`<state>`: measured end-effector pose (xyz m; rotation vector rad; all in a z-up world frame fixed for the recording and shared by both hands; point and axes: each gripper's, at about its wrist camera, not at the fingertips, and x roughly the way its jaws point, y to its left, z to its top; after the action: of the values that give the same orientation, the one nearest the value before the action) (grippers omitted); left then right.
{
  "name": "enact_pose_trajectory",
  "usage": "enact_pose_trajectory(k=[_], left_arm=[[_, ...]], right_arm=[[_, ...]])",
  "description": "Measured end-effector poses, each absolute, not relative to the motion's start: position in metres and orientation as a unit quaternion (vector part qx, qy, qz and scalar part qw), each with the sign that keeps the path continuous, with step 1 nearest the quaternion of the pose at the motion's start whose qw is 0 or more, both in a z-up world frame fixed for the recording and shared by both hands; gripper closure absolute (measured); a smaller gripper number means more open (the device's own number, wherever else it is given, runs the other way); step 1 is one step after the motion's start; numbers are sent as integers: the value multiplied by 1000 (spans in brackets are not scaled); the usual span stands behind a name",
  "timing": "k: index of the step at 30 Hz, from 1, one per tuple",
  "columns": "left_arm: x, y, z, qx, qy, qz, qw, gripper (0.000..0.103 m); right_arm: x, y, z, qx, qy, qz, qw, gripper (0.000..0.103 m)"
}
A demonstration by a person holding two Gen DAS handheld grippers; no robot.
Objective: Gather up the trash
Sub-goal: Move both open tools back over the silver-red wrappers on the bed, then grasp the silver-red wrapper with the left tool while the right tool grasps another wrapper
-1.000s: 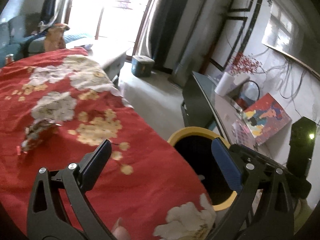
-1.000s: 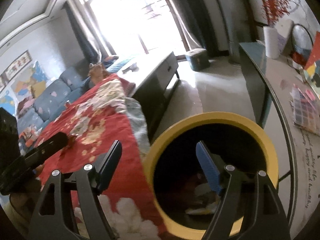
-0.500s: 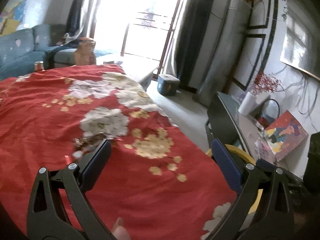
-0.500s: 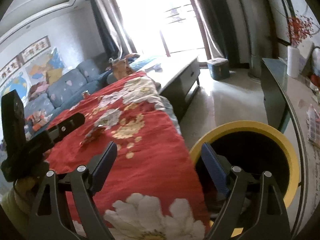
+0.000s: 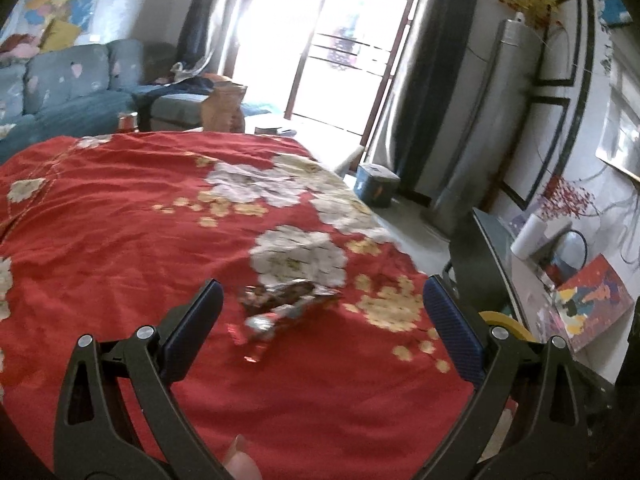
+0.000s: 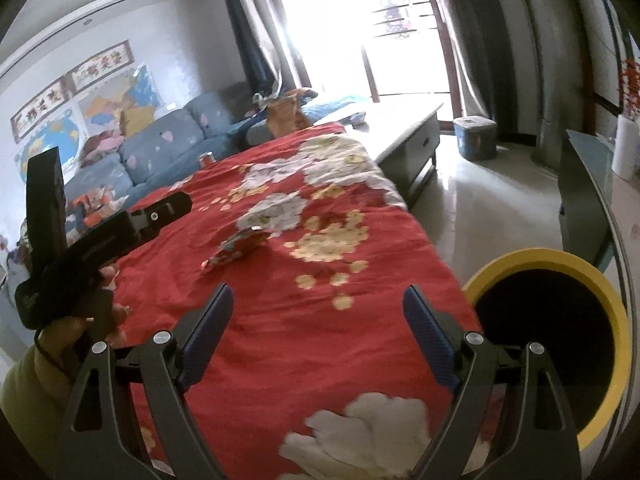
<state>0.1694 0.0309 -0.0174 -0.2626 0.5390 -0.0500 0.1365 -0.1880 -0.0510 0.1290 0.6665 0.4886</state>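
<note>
Here, my left gripper [image 5: 320, 320] stands with its jaws spread wide and nothing between them, hovering above the red floral cloth [image 5: 120, 240] that covers the table. My right gripper [image 6: 318, 332] is likewise spread wide and holds nothing. Just beyond the left fingertips lies a crumpled foil wrapper [image 5: 280, 300], resting on the cloth beside a white flower print. At the table's right edge stands the yellow-rimmed trash bin [image 6: 560, 264], well apart from the wrapper. Farther off I see a blue sofa [image 6: 160, 148] and a bright glass door [image 5: 340, 40].
</note>
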Motion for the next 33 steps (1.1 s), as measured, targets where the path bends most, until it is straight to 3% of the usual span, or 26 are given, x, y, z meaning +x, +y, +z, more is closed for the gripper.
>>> enact_pose_trajectory(k=[8, 17, 21, 27, 33], left_arm=[[176, 82, -25, -156, 285, 6, 946, 12], [193, 118, -45, -204, 329, -10, 922, 42], [205, 119, -54, -210, 347, -27, 914, 50], [223, 111, -62, -208, 368, -51, 905, 52], [239, 107, -75, -231, 389, -71, 889, 61]], right_arm=[[157, -144, -60, 48, 344, 259, 901, 19], [195, -99, -67, 47, 363, 272, 890, 20], [214, -87, -74, 54, 379, 265, 885, 25], [243, -84, -87, 93, 406, 249, 874, 33], [263, -85, -99, 132, 433, 262, 852, 48]])
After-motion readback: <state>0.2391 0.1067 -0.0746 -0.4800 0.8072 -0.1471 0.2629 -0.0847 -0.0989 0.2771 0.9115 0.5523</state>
